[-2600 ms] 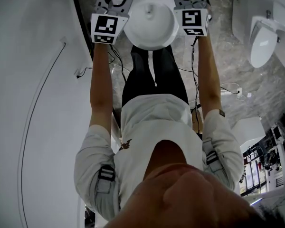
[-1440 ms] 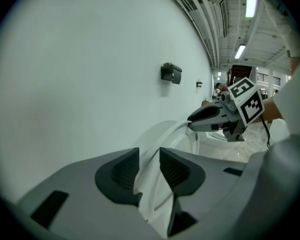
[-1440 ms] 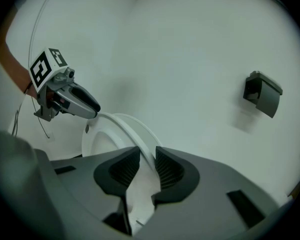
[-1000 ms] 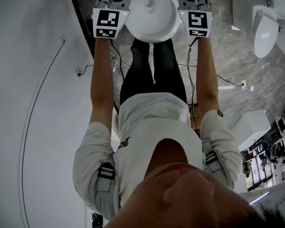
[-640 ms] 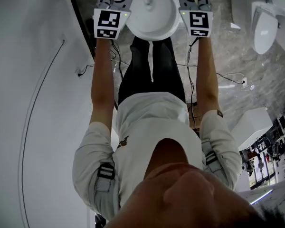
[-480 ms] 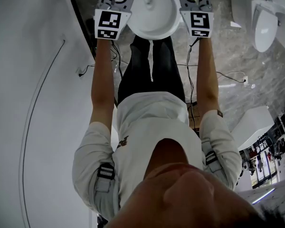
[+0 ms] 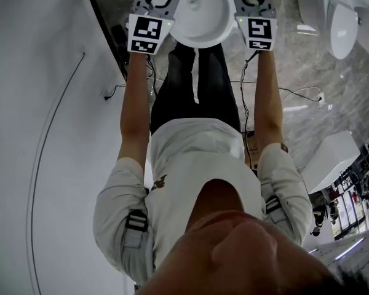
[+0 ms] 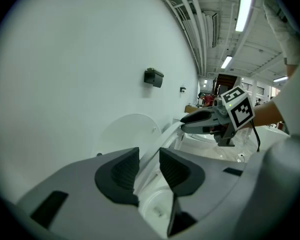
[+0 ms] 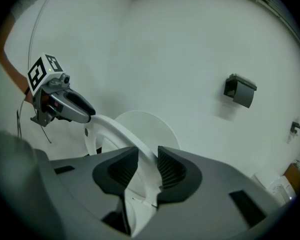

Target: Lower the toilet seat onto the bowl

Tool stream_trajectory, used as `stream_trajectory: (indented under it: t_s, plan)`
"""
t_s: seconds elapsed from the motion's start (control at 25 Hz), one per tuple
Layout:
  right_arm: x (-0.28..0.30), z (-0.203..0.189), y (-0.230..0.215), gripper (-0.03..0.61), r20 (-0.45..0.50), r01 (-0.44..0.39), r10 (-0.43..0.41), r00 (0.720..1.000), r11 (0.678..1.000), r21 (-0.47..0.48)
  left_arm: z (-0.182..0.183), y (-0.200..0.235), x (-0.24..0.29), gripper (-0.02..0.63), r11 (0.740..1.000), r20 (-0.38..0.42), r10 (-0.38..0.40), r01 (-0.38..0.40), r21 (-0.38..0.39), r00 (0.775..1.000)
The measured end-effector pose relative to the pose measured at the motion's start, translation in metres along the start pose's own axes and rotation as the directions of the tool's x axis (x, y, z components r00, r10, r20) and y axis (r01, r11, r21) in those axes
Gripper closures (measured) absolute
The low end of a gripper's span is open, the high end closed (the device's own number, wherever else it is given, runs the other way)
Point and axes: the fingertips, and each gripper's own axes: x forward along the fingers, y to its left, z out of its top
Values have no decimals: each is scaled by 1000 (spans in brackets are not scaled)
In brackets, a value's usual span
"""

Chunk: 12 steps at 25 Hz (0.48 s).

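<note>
White plastic fills the middle of both gripper views: the toilet seat (image 9: 111, 130) stands at a slant above the bowl (image 7: 203, 26), raised off its rim and clear of the round lid (image 9: 151, 126), which leans upright against the wall behind the bowl. The left gripper (image 8: 149, 168) pinches the seat's rim on the bowl's left side, the thin white edge running up between its two dark ribbed pads (image 8: 121, 171). The right gripper (image 9: 147, 166) pinches the matching stretch of rim on the bowl's right side; its jaws have just been easing apart a little, with the rim between them and filling the gap. Each gripper view shows the other tool across the bowl, its marker cube (image 8: 238, 109) turned toward the camera and its dark tip at the curved front part of the seat. From the head view the person stands right in front of the bowl, both forearms stretched forward on either side of it. Cables (image 7: 295, 94) trail over the grey stone floor to the right of the bowl, and a second toilet (image 7: 341, 23) stands well apart on that same side. A small black box (image 9: 240, 90) is fixed to the wall above and to the right of the bowl.
</note>
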Motion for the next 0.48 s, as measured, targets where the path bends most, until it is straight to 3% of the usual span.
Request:
stream_trajectory:
  t_s: [0.2,0.48]
  plan:
    - [-15,6,26,442,1,8,-8,1000,1000,0,-8,-4,-30,478,1000,11,-5,5,3,1000]
    - [-26,-8,30,440,-5,-8,8,1000,1000,-2,-19,-19,-30,472,1000,-4,9,-9,-7,1000]
